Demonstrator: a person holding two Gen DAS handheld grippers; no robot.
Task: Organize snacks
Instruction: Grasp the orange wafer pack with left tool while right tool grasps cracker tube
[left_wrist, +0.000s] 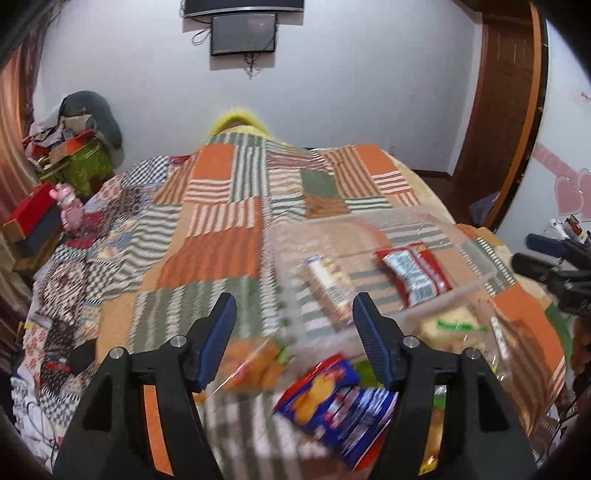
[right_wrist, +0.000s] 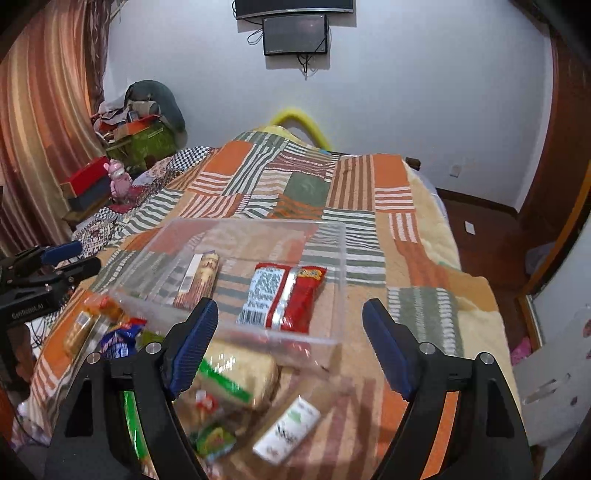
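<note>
A clear plastic bin (right_wrist: 334, 258) sits on the patchwork bedspread (right_wrist: 369, 177). Inside lie a red snack packet (right_wrist: 286, 297) and a brown stick packet (right_wrist: 197, 278); both show in the left wrist view, red (left_wrist: 415, 271) and brown (left_wrist: 330, 282). Loose snacks lie in front of the bin: a blue packet (left_wrist: 338, 402), an orange bag (left_wrist: 255, 363), a pale cracker pack (right_wrist: 240, 373), a white bar (right_wrist: 288, 430). My left gripper (left_wrist: 294, 314) is open and empty above the loose snacks. My right gripper (right_wrist: 290, 325) is open and empty near the bin's front wall.
The bed fills most of both views. Boxes and a pink toy (right_wrist: 120, 181) crowd the left side by the curtain. A screen (right_wrist: 295, 33) hangs on the far wall. The wooden floor (right_wrist: 491, 236) and a door frame lie to the right.
</note>
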